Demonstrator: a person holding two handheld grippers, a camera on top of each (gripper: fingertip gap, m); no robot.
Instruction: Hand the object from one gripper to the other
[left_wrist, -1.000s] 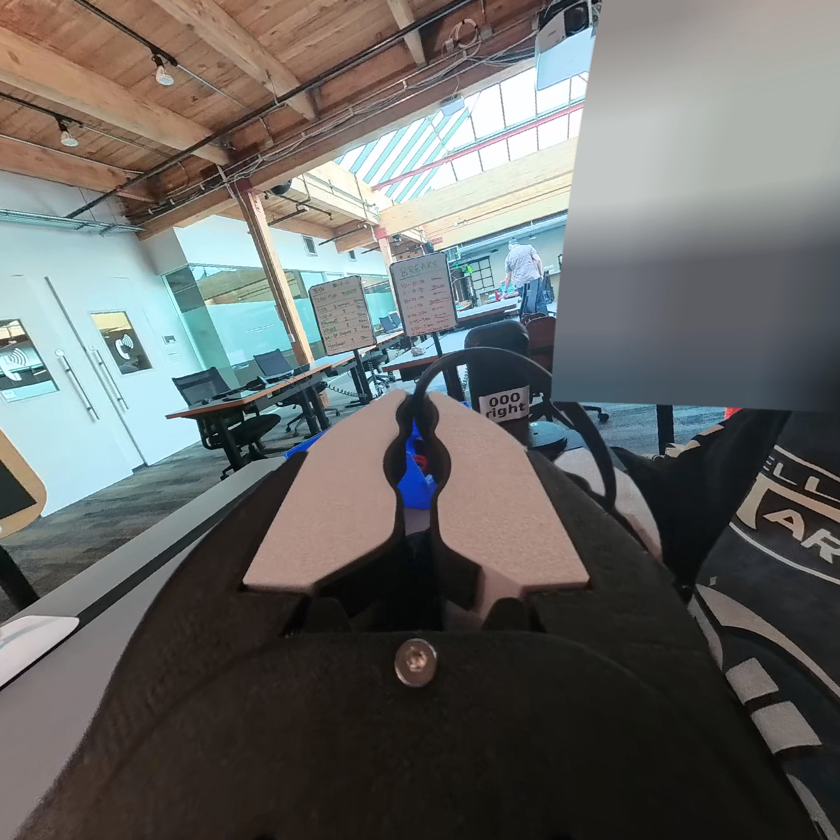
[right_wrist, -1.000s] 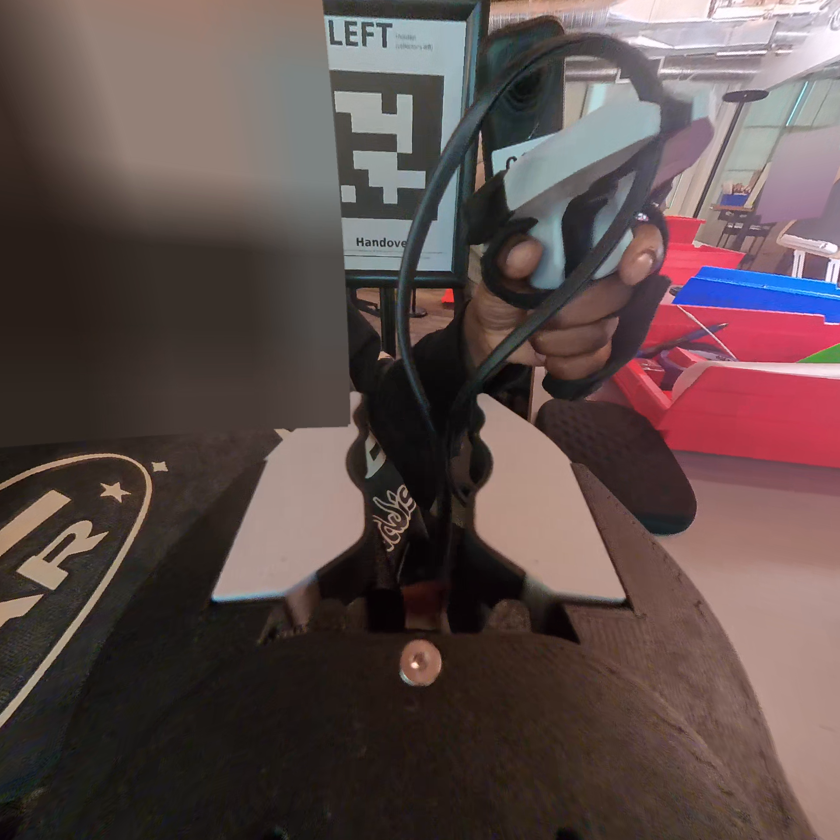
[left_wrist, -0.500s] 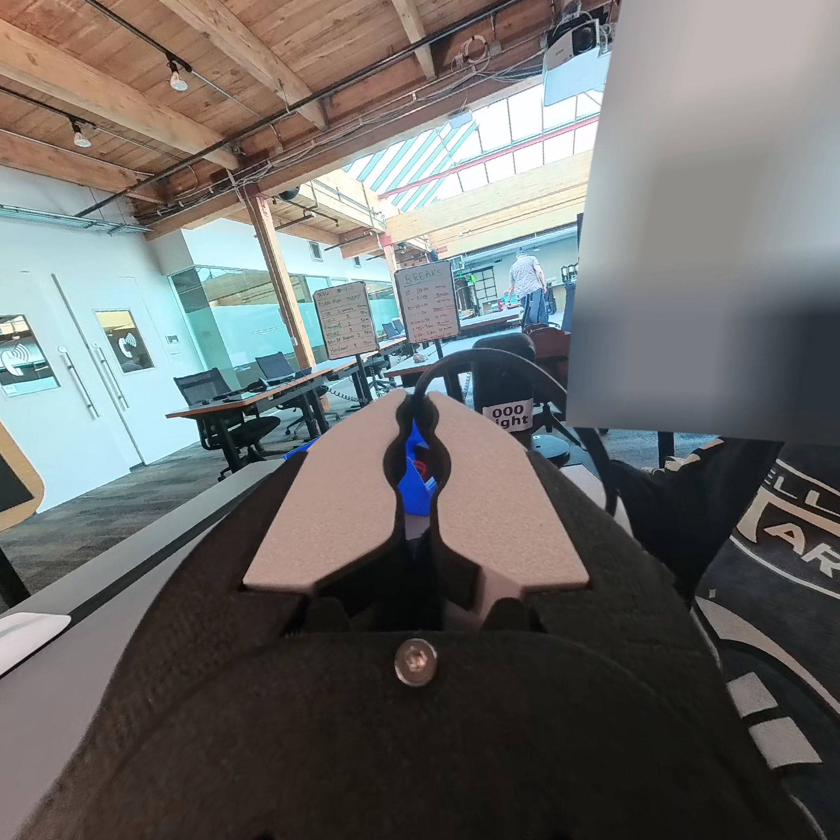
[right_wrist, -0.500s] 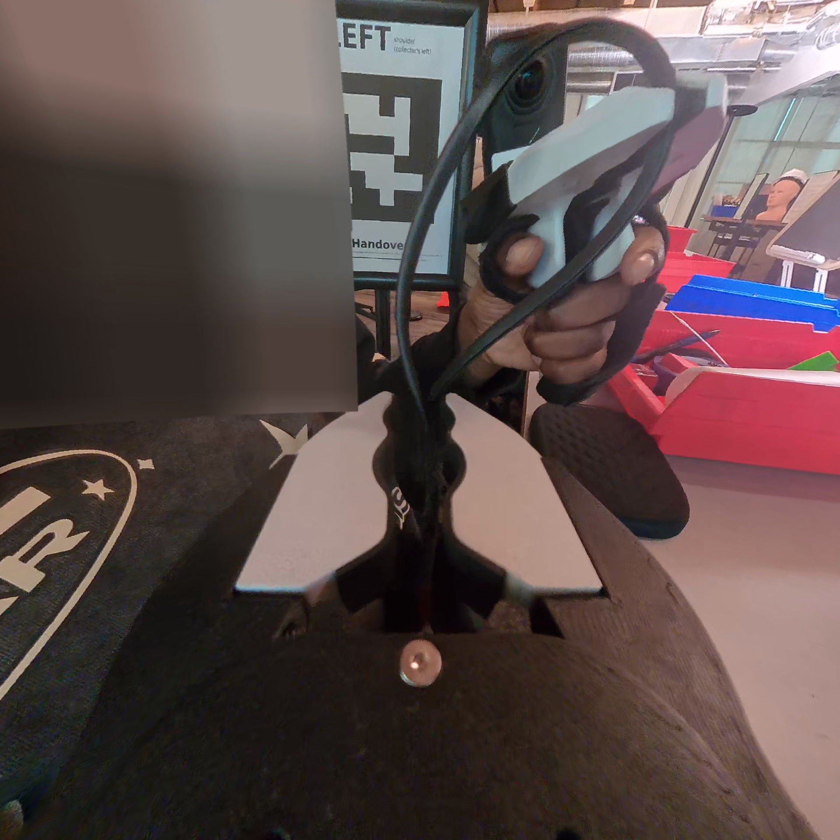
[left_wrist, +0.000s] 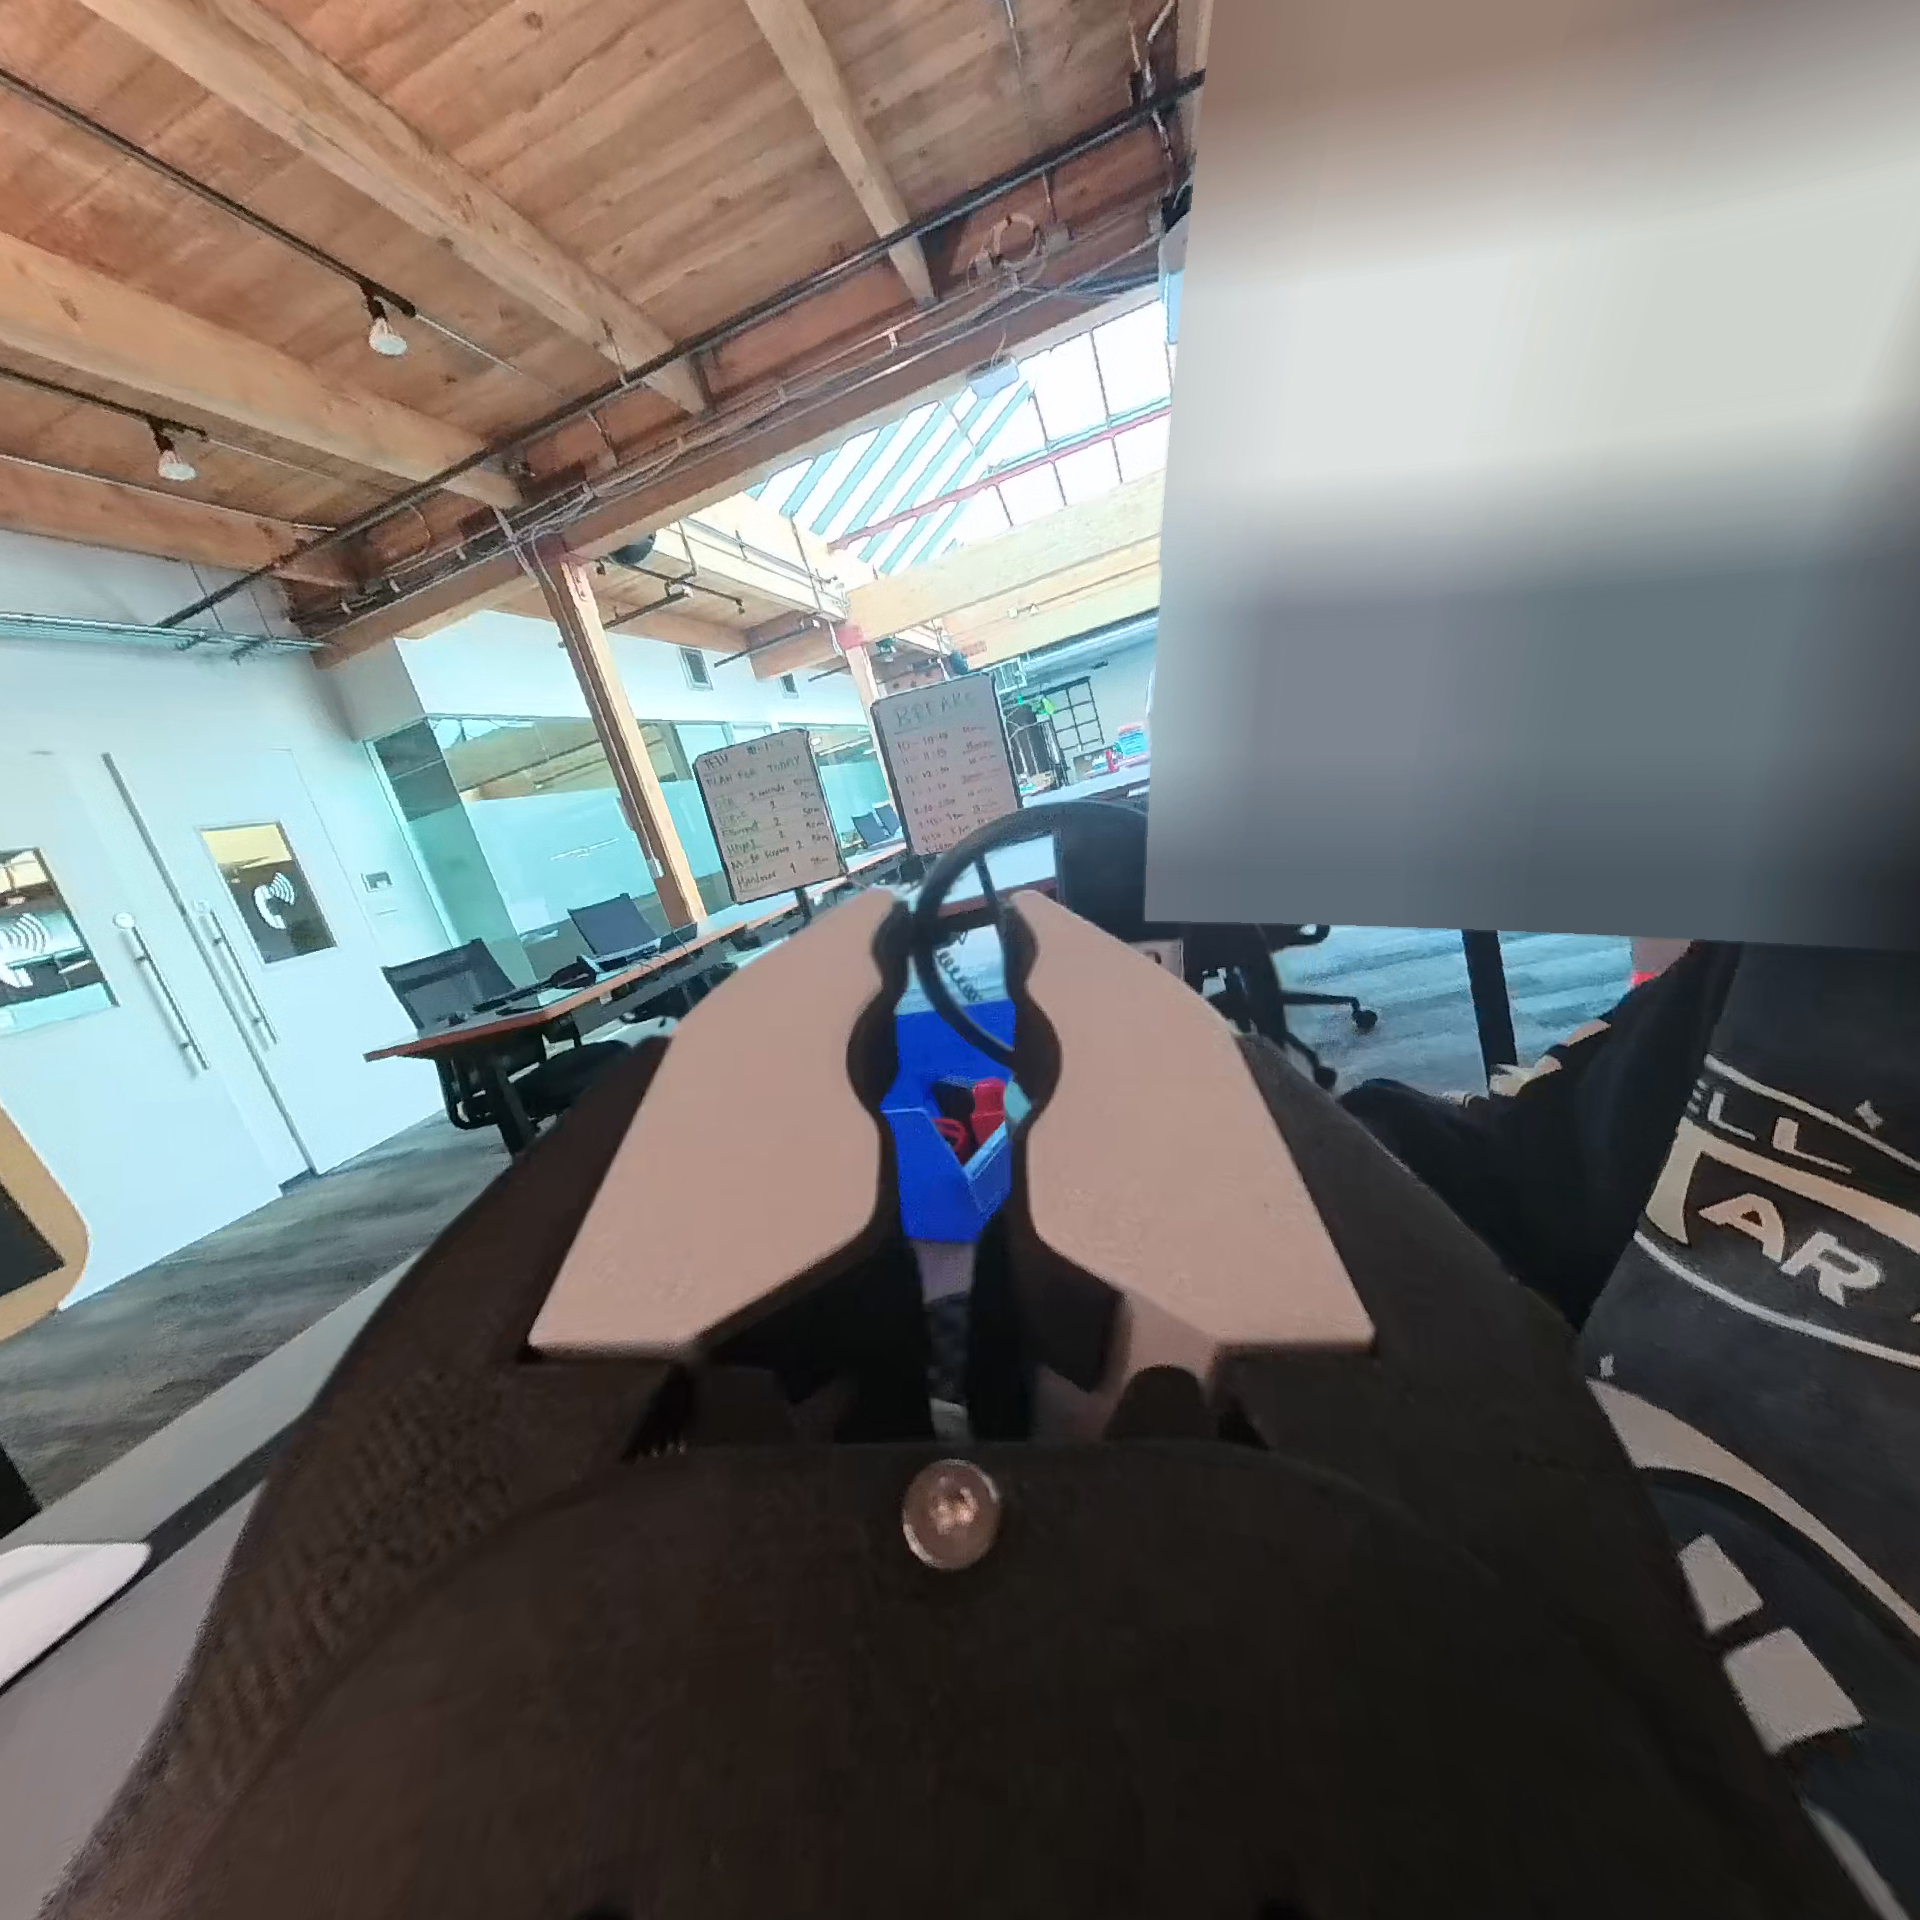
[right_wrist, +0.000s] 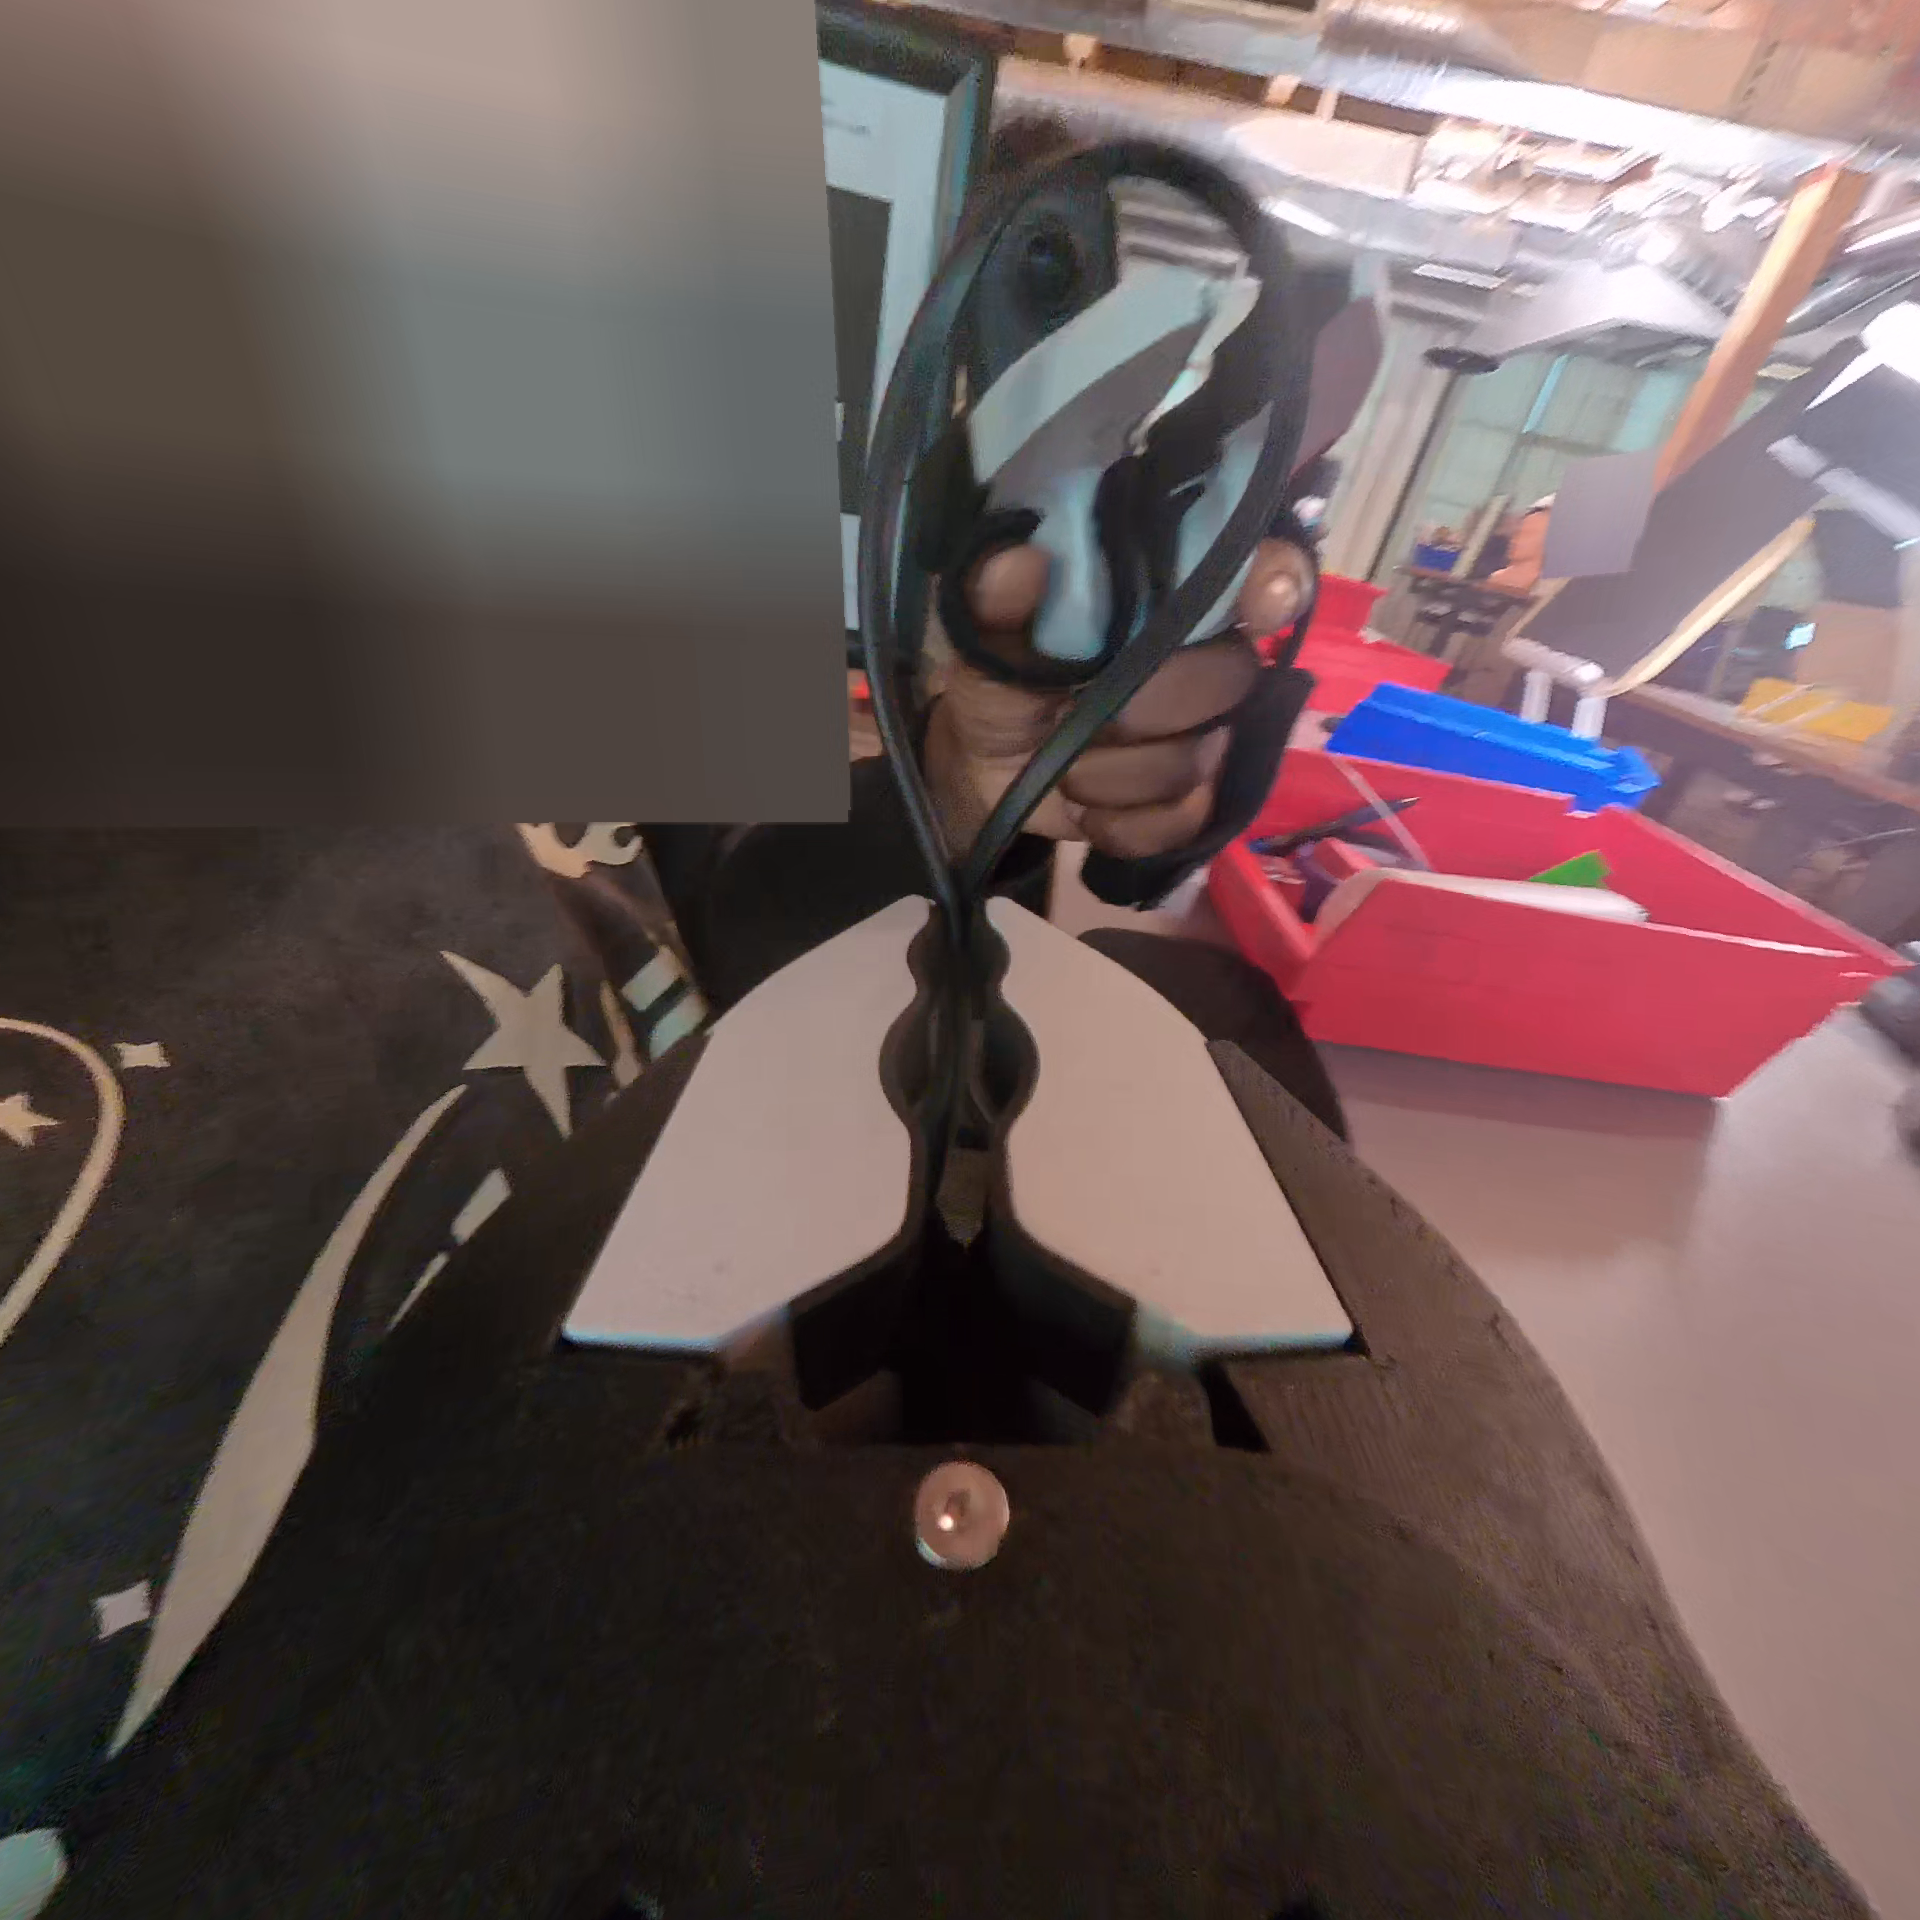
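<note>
Right wrist view shows the black cable loop (right_wrist: 1049, 499) rising as a tall teardrop from the tips of the right gripper (right_wrist: 961, 920), whose pale fingers (right_wrist: 790, 1153) are pressed together on the two crossing strands, pinching the loop at its narrow bottom. Its upper curve passes in front of the left gripper (right_wrist: 1164, 416), which is held up behind it by a hand (right_wrist: 1101, 748); that picture is blurred there, so contact between loop and those tongs cannot be judged from this side. Left wrist view shows the same black loop (left_wrist: 961, 935) between the tips of the left gripper (left_wrist: 956, 925); its pale fingers (left_wrist: 748, 1122) stand a narrow gap apart, and whether they are touching the cable is unclear. Through that gap a blue bin (left_wrist: 940, 1153) shows. To the right in the right wrist view sits a red bin (right_wrist: 1538, 987) on a grey table (right_wrist: 1662, 1299), with another blue bin (right_wrist: 1486, 743) behind it. A dark printed garment (right_wrist: 260, 1195) fills the left of that view. Beyond the left gripper are whiteboards (left_wrist: 769, 826), desks and a wooden ceiling (left_wrist: 520, 208).
</note>
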